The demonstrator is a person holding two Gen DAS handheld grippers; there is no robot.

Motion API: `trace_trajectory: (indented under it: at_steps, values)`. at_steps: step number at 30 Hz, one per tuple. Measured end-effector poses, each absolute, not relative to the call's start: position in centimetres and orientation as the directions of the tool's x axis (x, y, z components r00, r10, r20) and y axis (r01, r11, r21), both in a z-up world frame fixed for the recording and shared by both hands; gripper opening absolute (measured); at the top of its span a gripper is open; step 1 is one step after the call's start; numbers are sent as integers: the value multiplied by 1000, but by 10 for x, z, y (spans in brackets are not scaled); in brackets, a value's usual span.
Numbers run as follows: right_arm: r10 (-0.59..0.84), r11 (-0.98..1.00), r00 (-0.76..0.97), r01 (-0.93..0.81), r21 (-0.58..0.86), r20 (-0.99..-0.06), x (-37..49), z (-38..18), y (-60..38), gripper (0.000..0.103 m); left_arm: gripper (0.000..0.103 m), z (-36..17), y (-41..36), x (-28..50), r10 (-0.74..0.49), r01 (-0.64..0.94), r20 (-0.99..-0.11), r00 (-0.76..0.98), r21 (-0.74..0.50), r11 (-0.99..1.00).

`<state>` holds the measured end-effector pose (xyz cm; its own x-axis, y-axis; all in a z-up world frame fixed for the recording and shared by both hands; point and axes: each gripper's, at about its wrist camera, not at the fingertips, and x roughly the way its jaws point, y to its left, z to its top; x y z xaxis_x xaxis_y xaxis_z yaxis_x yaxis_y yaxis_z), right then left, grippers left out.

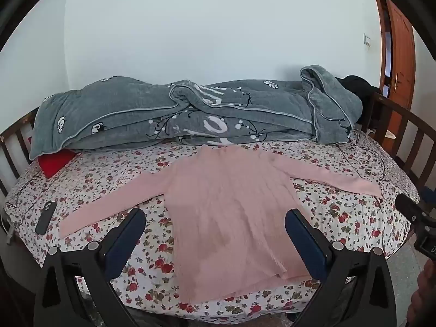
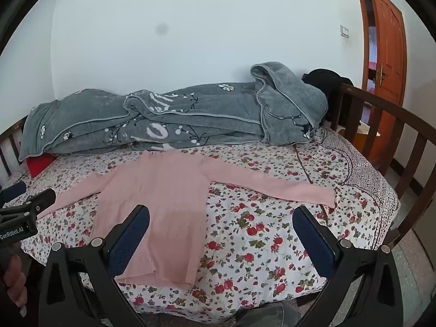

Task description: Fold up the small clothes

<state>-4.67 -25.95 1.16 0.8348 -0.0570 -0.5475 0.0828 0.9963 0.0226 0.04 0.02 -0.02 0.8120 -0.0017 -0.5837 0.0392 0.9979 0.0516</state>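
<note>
A pink long-sleeved sweater (image 1: 226, 207) lies flat on the floral bedsheet (image 1: 141, 163), both sleeves spread out sideways, its hem toward me. It also shows in the right wrist view (image 2: 160, 212). My left gripper (image 1: 215, 218) is open and empty, held above the sweater's lower body. My right gripper (image 2: 220, 218) is open and empty, above the sheet just right of the sweater's body. The right sleeve's cuff (image 2: 324, 196) lies beyond the right gripper. The other gripper shows at each view's edge.
A crumpled grey blanket (image 1: 190, 114) lies along the far side by the wall. A dark phone (image 1: 45, 218) and a red cushion (image 1: 55, 162) sit at the bed's left. Wooden rails (image 2: 395, 136) bound the bed's right side; an orange door (image 2: 387, 54) stands beyond.
</note>
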Motion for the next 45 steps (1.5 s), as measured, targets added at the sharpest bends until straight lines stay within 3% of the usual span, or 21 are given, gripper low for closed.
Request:
trace_trajectory:
  at_steps: [45]
  values:
    - [-38, 997, 843, 70, 38, -536, -56, 11, -246, 103, 103, 1, 10, -6, -20, 29, -577, 817, 6, 1000]
